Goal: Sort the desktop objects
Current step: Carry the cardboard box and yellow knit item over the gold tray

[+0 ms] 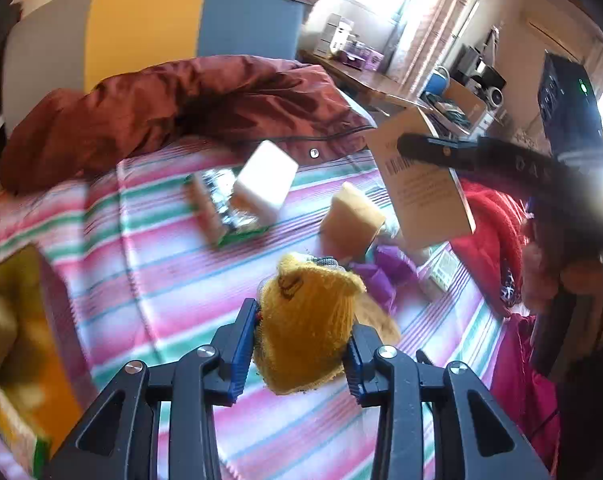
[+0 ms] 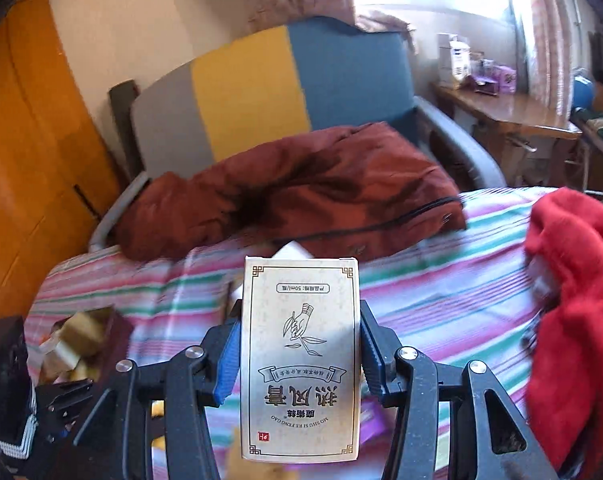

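Already both tools are loaded. The left hand-held gripper [image 1: 301,344] is clamped narrow on a yellow knitted pouch [image 1: 309,320], which hangs between its blue pads above the striped bedsheet [image 1: 173,280]. The right hand-held gripper [image 2: 297,344] grips a cream ointment carton [image 2: 299,356], printed face toward the lens and upside down, its pads pressed on both long sides.

Sorting looks barely underway. In the left wrist view, going left to right: an orange-sided box [image 1: 41,320] at 8 o'clock, holding pale blocks too blurred to name; a green and silver packet [image 1: 217,208] with a white box [image 1: 265,184] on it at 11 o'clock; a tan carton [image 1: 353,220] at 1 o'clock; purple wrapping [image 1: 385,276] just beside the pouch; a red garment [image 1: 489,248] at 3 o'clock. Those loose items are still unsorted, I judge; where the pouch and carton belong cannot be told.

The left wrist view alone shows the scattered items and the right tool from outside, carton back and barcode toward it at 2 o'clock. The right wrist view alone shows the carton's printed front, the dark red quilt [image 2: 301,188] against the grey, yellow and blue headboard [image 2: 237,92], and a wooden desk [image 2: 513,108] at 2 o'clock.
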`<control>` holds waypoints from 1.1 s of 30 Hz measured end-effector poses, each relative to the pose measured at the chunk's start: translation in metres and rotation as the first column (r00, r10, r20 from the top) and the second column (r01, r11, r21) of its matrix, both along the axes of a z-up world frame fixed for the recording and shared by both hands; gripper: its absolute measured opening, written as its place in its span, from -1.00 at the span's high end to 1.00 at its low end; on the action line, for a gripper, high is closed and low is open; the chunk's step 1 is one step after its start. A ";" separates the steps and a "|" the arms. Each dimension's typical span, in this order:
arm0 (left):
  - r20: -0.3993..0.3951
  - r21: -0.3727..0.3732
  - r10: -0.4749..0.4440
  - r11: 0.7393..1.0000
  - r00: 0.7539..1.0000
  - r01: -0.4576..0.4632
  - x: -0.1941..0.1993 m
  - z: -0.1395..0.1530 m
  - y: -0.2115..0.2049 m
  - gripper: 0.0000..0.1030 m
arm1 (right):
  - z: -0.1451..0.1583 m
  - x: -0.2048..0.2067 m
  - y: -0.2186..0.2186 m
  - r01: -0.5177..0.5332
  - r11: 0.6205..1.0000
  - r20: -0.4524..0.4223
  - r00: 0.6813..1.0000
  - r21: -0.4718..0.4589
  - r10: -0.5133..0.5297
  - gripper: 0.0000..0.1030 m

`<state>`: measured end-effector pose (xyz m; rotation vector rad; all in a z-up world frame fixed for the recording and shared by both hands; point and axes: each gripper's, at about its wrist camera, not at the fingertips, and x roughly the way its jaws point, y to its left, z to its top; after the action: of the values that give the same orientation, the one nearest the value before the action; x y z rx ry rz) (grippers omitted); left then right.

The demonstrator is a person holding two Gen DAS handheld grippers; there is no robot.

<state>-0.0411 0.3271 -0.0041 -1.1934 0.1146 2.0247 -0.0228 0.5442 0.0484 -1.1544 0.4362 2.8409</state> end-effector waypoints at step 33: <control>-0.061 -0.039 0.531 0.845 0.845 -0.533 0.061 -0.022 -0.314 0.07 | -0.044 0.016 -0.307 -0.469 0.849 0.078 0.863 -0.243 0.499 -0.36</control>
<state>0.0201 0.0127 -0.0259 -1.3134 -0.1615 2.5478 -0.0069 0.2370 0.0040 -1.7148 0.5197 3.1555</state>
